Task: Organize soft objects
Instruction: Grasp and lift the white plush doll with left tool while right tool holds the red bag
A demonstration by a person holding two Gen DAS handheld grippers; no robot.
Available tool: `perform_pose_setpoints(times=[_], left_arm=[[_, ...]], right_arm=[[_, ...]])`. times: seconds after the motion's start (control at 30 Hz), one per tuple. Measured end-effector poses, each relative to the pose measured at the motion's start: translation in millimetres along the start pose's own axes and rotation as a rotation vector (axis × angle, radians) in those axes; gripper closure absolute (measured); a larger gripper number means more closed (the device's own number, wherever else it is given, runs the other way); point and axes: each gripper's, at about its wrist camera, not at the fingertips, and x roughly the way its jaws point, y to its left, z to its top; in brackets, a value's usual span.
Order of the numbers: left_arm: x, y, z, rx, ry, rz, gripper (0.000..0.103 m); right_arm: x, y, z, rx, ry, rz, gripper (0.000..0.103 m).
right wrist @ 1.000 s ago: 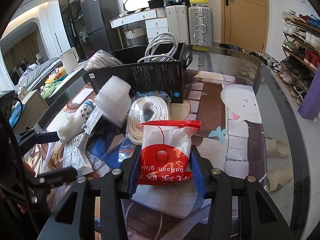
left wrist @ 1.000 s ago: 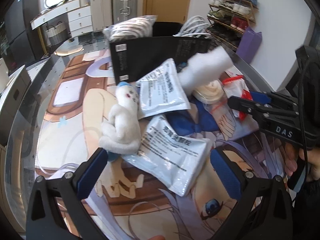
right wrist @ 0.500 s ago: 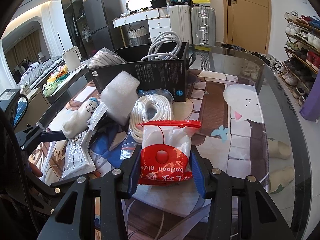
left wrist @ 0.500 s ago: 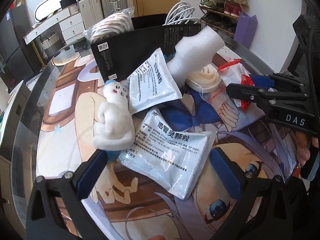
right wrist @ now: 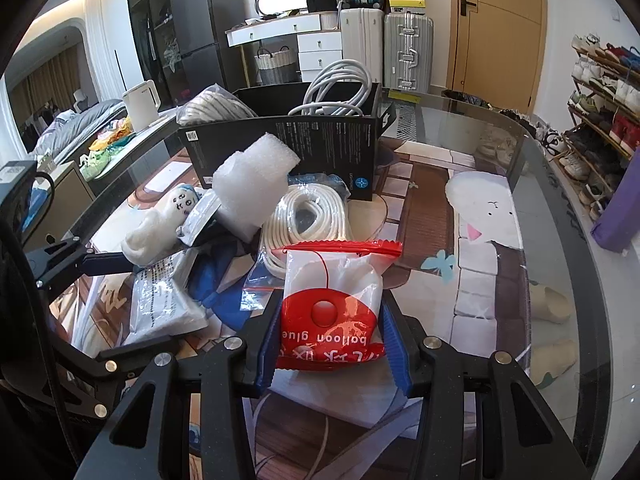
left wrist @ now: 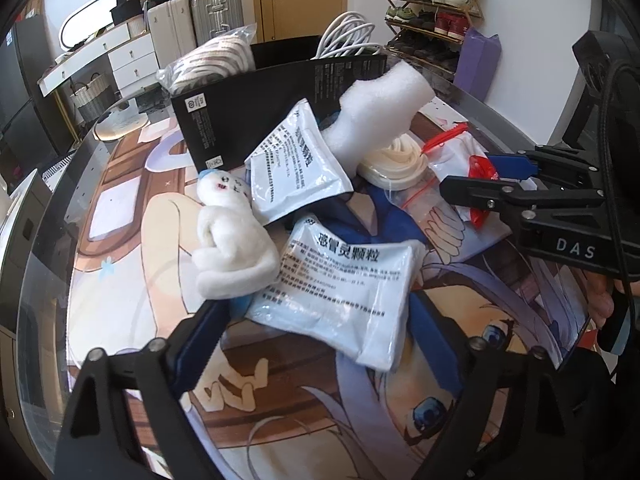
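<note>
White and flat, the nearer medicine sachet (left wrist: 340, 292) lies on the table between the fingers of the left claw (left wrist: 320, 336), its long axis running slantwise across the gap from the left finger toward the lower right. The jaws have just been closing around it, though the blue pads (left wrist: 204, 332) do not yet seem to press it, so I judge this claw still released. The right claw (right wrist: 330, 324) is clenched on the red balloon-glue bag (right wrist: 332, 300), leaving the left hand nearer.

Medicine pouch (left wrist: 340, 284) lies between the left gripper (left wrist: 320, 344) fingers, plush toy (left wrist: 228, 240) to its left, foam block (left wrist: 380, 108) and box (left wrist: 256, 108) beyond
</note>
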Motion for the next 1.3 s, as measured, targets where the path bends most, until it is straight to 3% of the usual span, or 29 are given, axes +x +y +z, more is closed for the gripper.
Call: perform_pose_setpoints(times=[0.37, 0.53, 0.73, 1.03, 1.1, 1.17, 1.3], left_arm=[[-8.8, -9.7, -2.7, 0.048, -0.024, -0.017, 0.037], [-14.9, -9.6, -4.8, 0.054, -0.042, -0.046, 0.044], [-22.9, -8.9, -7.3, 0.056, -0.050, -0.112, 0.059], [-28.2, -1.0, -8.9, 0.015, -0.058, -0.160, 0.057], [-29.2, 2.4, -7.7, 0.007, -0.063, -0.173, 0.052], [-32.0, 6.2, -7.7, -0.010, -0.073, -0.179, 0.036], [-37.2, 11.9, -7.3, -0.018, -0.095, -0.198, 0.022]], right_arm=[[-0.9, 4.3, -1.9, -0.016, -0.001, -0.016, 0.057], [-3.8, 5.1, -1.8, -0.019, -0.010, -0.010, 0.057], [-8.9, 7.0, -1.1, -0.028, -0.026, 0.001, 0.057], [-15.2, 9.2, -2.0, -0.033, -0.037, 0.005, 0.057], [-15.9, 8.6, -2.2, -0.030, -0.039, 0.006, 0.057], [-17.1, 7.3, -2.3, -0.025, -0.042, 0.006, 0.057], [-19.2, 3.9, -3.0, -0.016, -0.048, 0.005, 0.057]])
